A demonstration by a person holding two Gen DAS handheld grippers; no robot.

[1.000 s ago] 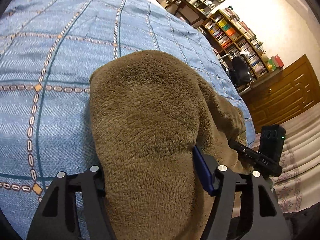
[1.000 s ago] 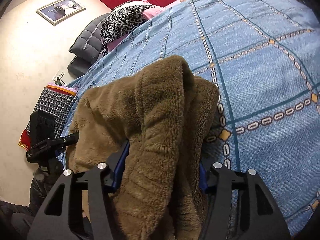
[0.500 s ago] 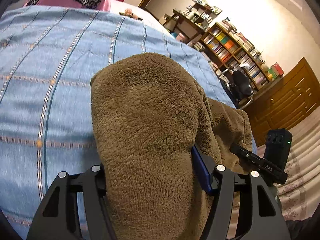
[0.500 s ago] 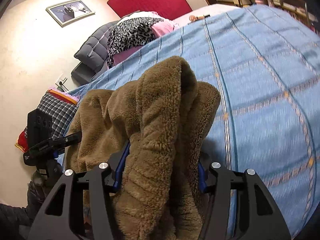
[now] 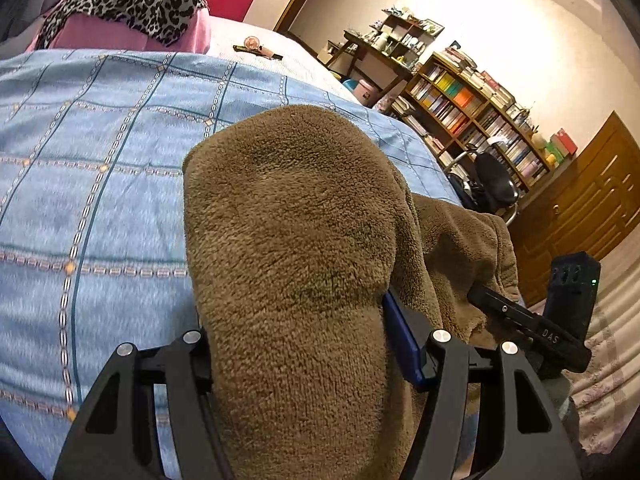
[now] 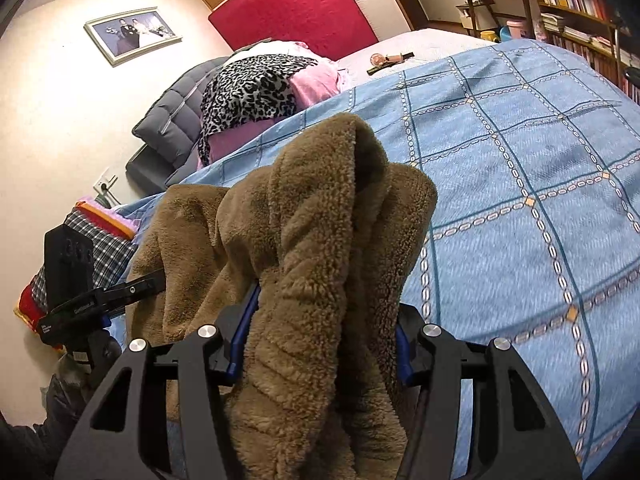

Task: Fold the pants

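Both clamped: left gripper (image 5: 304, 344) and right gripper (image 6: 320, 344) each pinch thick bunches of the brown fleece pants (image 5: 292, 240) above the blue bedspread (image 5: 92, 208); soft, bulky, floppy; best gripped at edges.

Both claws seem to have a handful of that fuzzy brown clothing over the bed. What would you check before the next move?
1. Left gripper clamped on the brown pants: ok.
2. Right gripper clamped on the pants: ok, thick bunched fabric between its pads.
3. Blue bedspread ahead free of clutter: ok.
4. Small items near the leopard-print pillow out of the way: ok.
5. Pants edges aligned: cannot tell.
6. Hanging part clear of the bed: cannot tell.
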